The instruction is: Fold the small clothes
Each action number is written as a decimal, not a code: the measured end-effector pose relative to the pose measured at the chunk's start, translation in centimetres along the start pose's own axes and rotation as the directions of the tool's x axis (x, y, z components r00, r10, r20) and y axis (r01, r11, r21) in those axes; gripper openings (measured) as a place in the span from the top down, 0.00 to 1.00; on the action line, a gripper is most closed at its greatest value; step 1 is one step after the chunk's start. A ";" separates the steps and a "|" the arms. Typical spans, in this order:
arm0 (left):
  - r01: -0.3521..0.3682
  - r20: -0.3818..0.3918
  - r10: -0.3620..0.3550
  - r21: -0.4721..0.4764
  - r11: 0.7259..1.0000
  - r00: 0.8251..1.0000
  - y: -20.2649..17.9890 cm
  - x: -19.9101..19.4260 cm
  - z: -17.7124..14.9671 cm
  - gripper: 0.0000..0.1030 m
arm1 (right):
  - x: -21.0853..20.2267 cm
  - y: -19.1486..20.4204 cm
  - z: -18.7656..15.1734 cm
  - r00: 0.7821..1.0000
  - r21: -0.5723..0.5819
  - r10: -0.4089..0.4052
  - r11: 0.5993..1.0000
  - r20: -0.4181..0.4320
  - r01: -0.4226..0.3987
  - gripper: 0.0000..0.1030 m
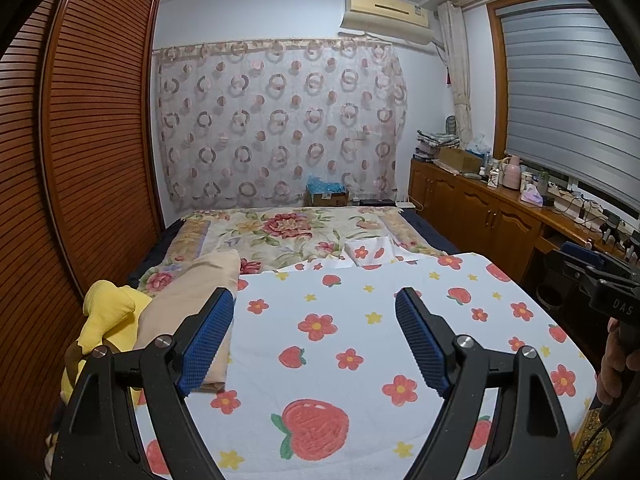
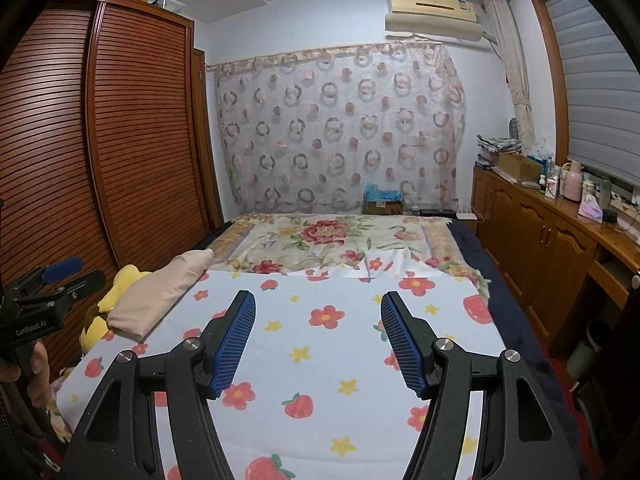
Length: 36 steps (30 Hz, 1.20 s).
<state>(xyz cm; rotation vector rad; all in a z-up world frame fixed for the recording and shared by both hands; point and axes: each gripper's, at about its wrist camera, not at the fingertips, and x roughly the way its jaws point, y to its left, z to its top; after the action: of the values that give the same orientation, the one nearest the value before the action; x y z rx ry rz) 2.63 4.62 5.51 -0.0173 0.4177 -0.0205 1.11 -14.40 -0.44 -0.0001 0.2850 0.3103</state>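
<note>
Now both the left gripper (image 1: 315, 300) and right gripper (image 2: 318, 304) hover open above the strawberry-print cloth (image 1: 360, 344)

The left gripper (image 1: 314, 306) hovers with its blue-padded jaws spread wide and nothing between them. The right gripper (image 2: 318, 308) is level beside it, jaws likewise apart and empty, a hand (image 1: 614, 364) gripping its handle.

Even, soft indoor light, faint shadows, no glare, sharp focus throughout, strong fisheye bending, dark vignetted corners
</note>
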 end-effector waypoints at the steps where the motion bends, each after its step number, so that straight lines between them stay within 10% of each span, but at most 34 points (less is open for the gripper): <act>1: -0.002 0.002 0.002 -0.001 1.000 1.000 0.0 0.0 0.0 0.19 | 0.0 -0.1 -0.1 1.000 0.000 0.001 1.000 0.001 -0.001 0.35; 36: 0.009 0.002 -0.009 -0.003 1.000 1.000 0.1 -0.7 0.6 0.19 | -0.1 -0.9 0.0 1.000 -0.005 0.004 1.000 -0.001 -0.004 0.35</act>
<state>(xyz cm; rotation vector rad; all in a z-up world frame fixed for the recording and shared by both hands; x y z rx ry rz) 2.21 4.71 6.35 -0.0220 0.4160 -0.0283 1.28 -15.25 -0.46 -0.0050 0.2856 0.3146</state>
